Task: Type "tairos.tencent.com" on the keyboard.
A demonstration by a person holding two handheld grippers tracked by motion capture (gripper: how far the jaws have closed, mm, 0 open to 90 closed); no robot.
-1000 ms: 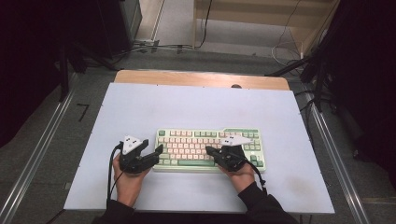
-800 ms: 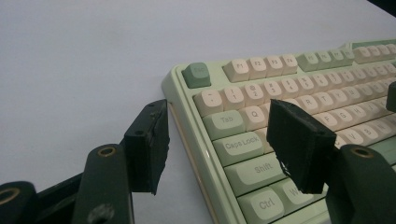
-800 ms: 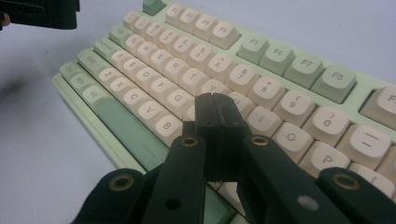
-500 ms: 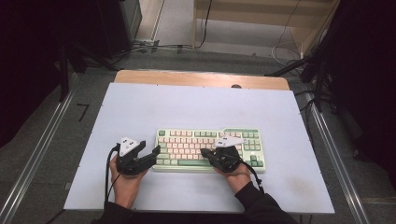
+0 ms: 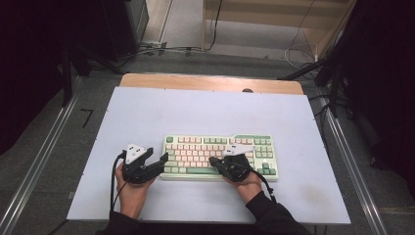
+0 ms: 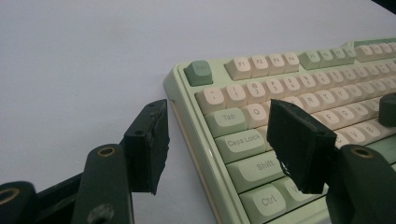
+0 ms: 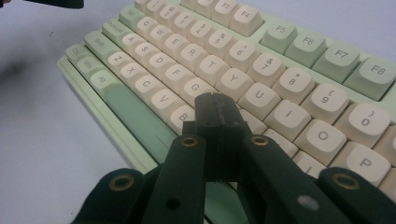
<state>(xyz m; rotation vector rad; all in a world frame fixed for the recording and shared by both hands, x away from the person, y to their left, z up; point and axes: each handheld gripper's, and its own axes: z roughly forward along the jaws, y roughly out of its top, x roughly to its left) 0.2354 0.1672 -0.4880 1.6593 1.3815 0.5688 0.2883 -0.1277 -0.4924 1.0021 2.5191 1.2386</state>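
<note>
A green and cream keyboard (image 5: 220, 147) lies on the pale mat (image 5: 195, 112), toward the near side. My left gripper (image 5: 156, 155) is open at the keyboard's left end. In the left gripper view the left gripper (image 6: 219, 126) has one jaw over the mat and the other over the Caps Lock and Shift keys of the keyboard (image 6: 261, 65), holding nothing. My right gripper (image 5: 211, 159) is shut with nothing in it. In the right gripper view the closed tips of the right gripper (image 7: 215, 100) sit low over the keyboard (image 7: 299, 46), near the G, H and B keys; contact is unclear.
The mat covers a wooden table whose bare edge (image 5: 210, 82) shows at the far side. Metal rails (image 5: 44, 156) run along both sides of the table. Cables (image 5: 161, 49) and dark stands lie on the floor beyond.
The right gripper has shifted slightly left over the keys. The left gripper has stayed about where it was, still open.
</note>
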